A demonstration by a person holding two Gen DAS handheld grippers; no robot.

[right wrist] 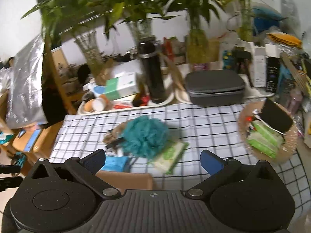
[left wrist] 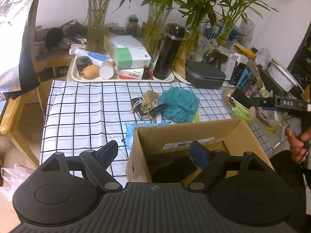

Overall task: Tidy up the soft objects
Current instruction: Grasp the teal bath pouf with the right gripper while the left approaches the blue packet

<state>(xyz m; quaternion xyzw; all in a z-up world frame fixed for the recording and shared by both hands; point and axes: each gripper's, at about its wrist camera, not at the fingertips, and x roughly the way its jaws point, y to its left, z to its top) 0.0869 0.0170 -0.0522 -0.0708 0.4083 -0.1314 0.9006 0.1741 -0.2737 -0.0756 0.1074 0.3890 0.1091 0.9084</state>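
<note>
Checked tablecloth [left wrist: 81,106] carries teal loofah [left wrist: 179,104], cardboard box [left wrist: 194,134], tray [left wrist: 124,78].

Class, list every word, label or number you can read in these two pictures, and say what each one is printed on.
"DAS": white letters on the right hand-held gripper, seen from the left camera.
Shipping label inside the cardboard box: barcode and print too small to read.
Green and white box on the tray: print too small.
Barcode sticker on the flat box beneath it: unreadable.
Right camera: blurred, nothing legible.
</note>
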